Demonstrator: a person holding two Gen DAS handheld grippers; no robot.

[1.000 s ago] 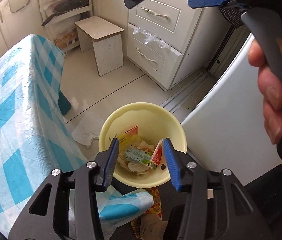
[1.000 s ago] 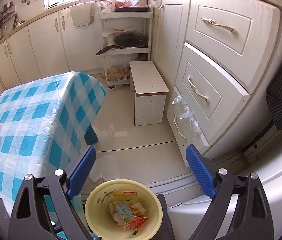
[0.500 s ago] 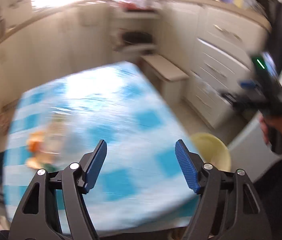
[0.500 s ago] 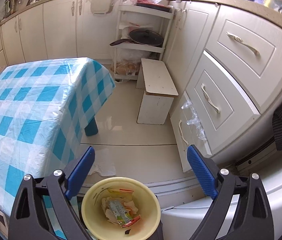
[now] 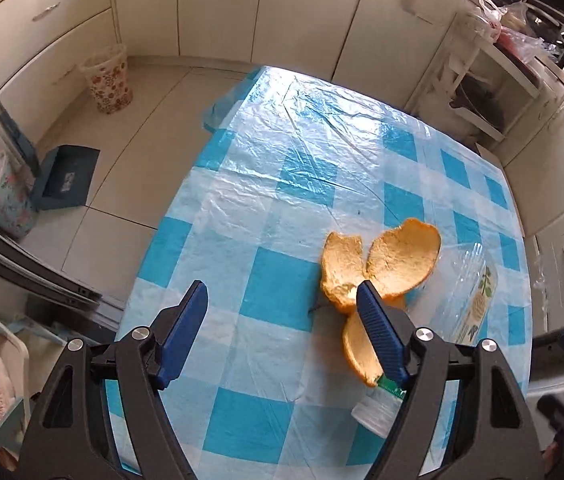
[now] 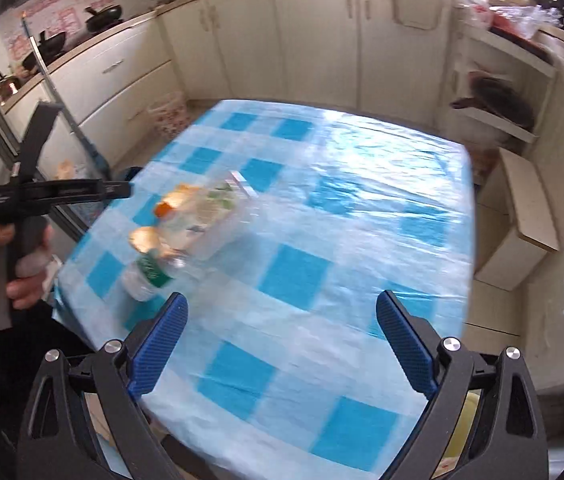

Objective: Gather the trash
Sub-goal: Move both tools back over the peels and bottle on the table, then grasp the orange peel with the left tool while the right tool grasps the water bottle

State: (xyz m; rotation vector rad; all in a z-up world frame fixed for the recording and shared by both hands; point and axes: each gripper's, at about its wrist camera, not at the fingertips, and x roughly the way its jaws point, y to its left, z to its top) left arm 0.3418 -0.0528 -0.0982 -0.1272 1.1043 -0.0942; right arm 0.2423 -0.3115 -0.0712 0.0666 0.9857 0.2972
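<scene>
At the lower left of the left wrist view, our left gripper (image 5: 278, 320) tilts steeply down over the checked table (image 5: 282, 208), its jaws opening and nothing between them. The orange peel (image 5: 386, 272) lies just right of it, partly behind the right finger, with a plastic bottle (image 5: 470, 300) further right, long axis running toward us. Our left hand (image 6: 6, 264) looks nearer the trash. In the right wrist view, our right gripper (image 6: 282, 348) is wide apart and empty, lower centre.
</scene>
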